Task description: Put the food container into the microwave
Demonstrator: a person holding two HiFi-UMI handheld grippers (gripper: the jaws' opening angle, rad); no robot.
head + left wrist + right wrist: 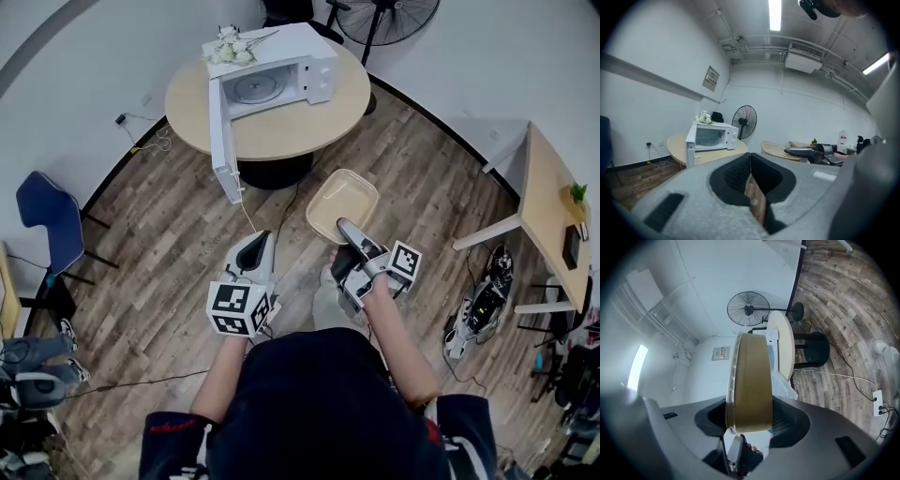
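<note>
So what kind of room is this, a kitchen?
Probably not a kitchen; it looks more like an office or workroom. The microwave sits on a round table, not a counter, a standing fan is behind it, and bare pipes and a strip light run overhead.

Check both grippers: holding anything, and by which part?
Right gripper clamps the shallow beige plastic food container by its near rim; left gripper, jaws together, holds nothing.
</note>
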